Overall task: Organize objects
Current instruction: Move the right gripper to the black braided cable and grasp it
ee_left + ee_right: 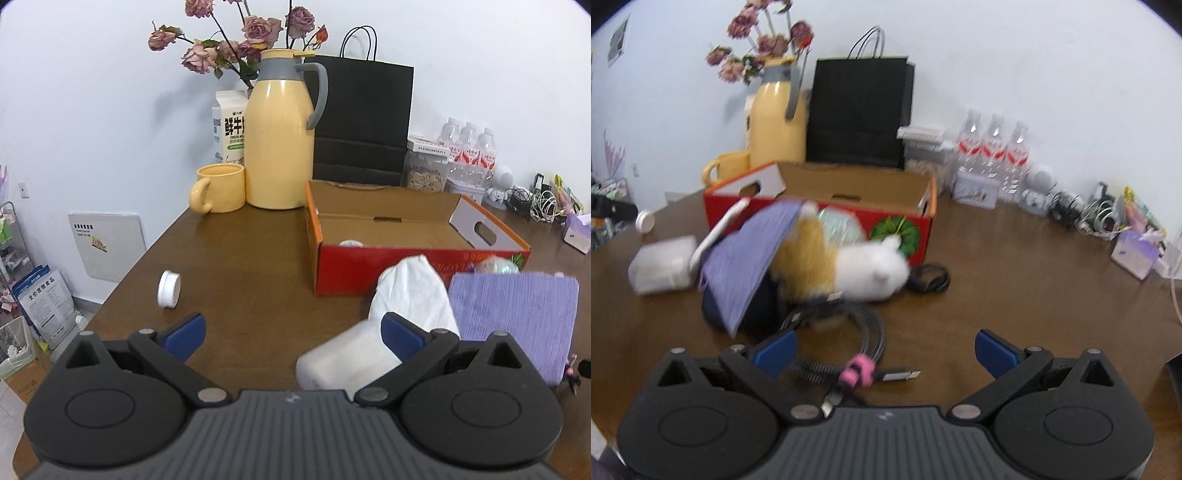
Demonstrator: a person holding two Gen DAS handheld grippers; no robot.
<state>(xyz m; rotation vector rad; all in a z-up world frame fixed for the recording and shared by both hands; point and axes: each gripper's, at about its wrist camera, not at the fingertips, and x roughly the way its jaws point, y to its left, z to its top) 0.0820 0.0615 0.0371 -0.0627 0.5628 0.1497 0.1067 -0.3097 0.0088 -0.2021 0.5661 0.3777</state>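
Observation:
A red cardboard box [406,271] [827,218] stands open on the brown table [240,258], with a small white item [351,243] inside. In front of it lie a white tissue pack [343,362] [661,264], a white cloth [410,291], a purple cloth [517,314] [746,254], and a white and tan plush toy [849,264]. A white round jar [168,289] [644,220] rests at the left. My left gripper [293,334] is open, its right finger over the tissue pack. My right gripper [884,349] is open above a coiled black cable with a pink tie [857,373].
At the back stand a yellow mug [219,188], a yellow thermos jug [280,133], a milk carton [229,129], dried roses and a black paper bag [364,118]. Water bottles [993,147], a snack jar, cables and a tissue box [1136,253] line the right wall. Another black cable [929,278] lies beside the plush.

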